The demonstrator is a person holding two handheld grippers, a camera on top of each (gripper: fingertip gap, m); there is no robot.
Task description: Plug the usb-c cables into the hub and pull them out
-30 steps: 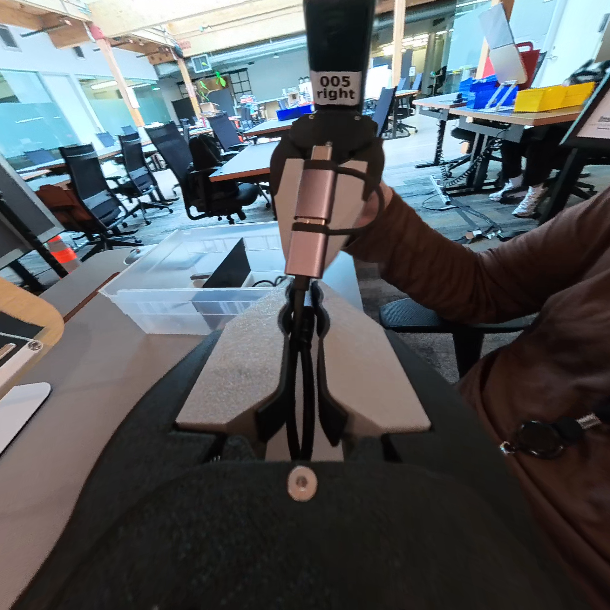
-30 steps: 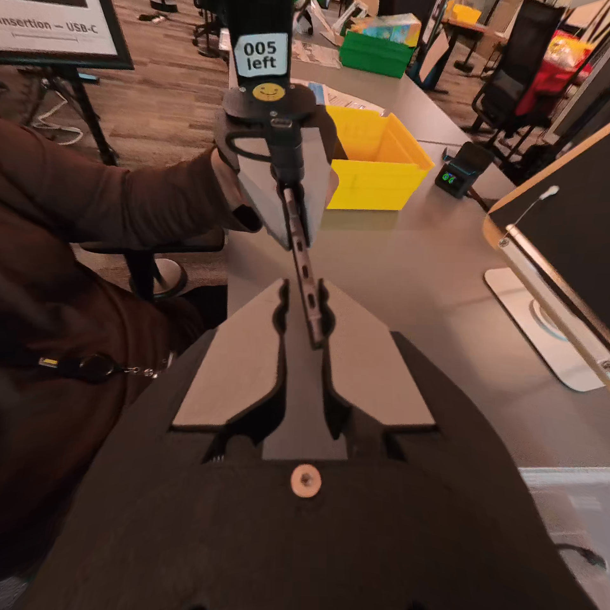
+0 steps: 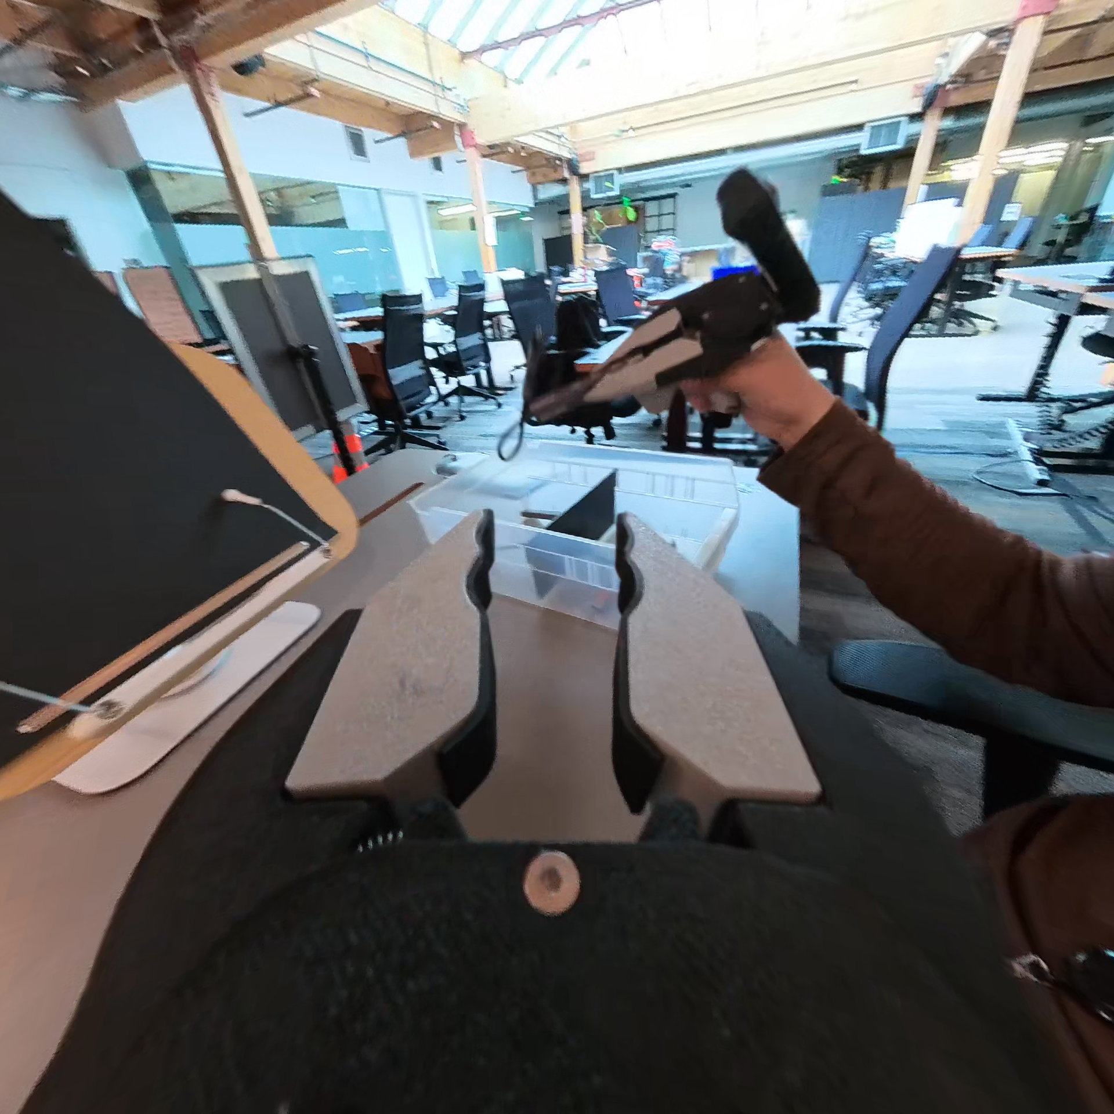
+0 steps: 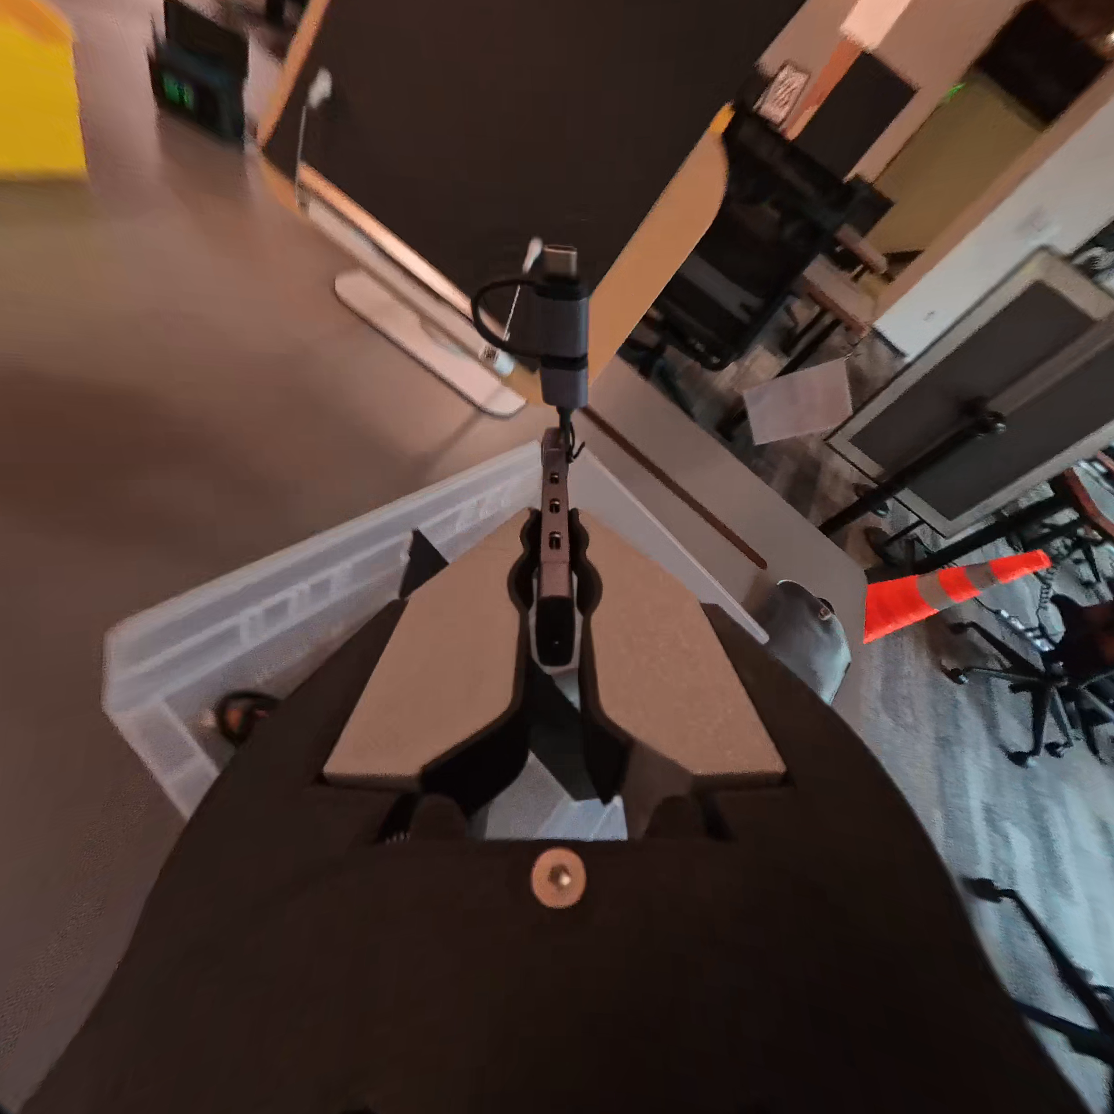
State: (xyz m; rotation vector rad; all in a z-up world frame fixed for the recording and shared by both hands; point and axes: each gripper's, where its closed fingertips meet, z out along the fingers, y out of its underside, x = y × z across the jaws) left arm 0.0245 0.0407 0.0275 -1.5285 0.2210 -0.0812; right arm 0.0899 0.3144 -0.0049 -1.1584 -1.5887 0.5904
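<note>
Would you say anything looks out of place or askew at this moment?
Nothing looks damaged or spilled. The only oddity: the right gripper holds the hub in mid-air over the clear bin, its short cable and plug sticking out unsupported, while the left gripper is open and empty.

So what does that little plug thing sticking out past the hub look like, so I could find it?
Start at the right tool, shut on the thin grey hub. A short black cable leaves the hub's far tip to a chunky grey plug block. Unlike the flat hub with its row of ports, it has a silver tip and a black loop at its side.
</note>
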